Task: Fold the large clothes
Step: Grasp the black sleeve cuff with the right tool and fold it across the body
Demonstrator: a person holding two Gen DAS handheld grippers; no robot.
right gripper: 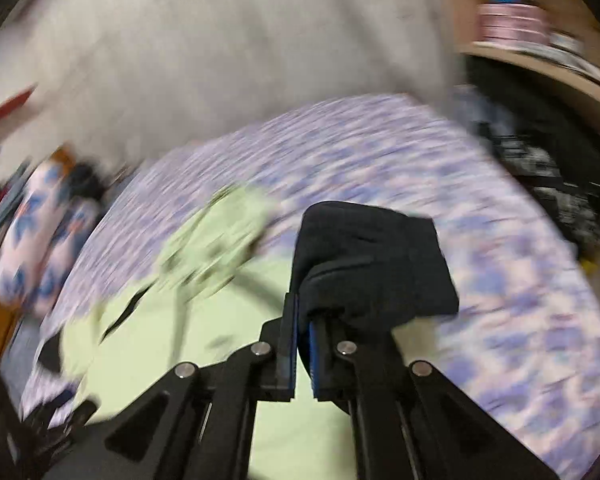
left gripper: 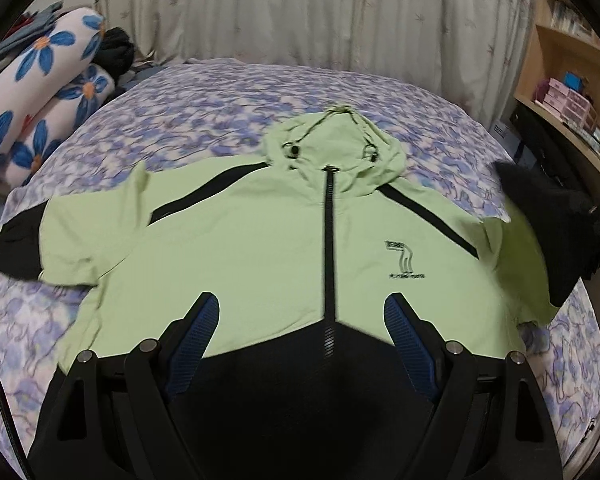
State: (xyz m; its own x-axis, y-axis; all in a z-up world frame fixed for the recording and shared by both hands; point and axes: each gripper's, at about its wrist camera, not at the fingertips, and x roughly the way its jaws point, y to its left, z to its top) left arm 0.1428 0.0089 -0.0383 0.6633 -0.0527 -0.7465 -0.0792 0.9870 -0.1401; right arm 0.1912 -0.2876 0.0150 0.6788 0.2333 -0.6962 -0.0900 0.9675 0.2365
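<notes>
On the bed, the green jacket lies face up, zipped, flat for folding. Right tool is clenched on the black sleeve cuff, raised clear, probably to fold inward. Left tool hangs released over the hem, gripping nothing.

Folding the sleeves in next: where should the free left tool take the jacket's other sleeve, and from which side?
Take the black cuff at the far end of the sleeve, coming in from the outer side over the bedspread. The sleeve lies flat and spread outward on the jacket, so its end is the free edge. The left tool is open; the right tool already pinches its cuff.
</notes>
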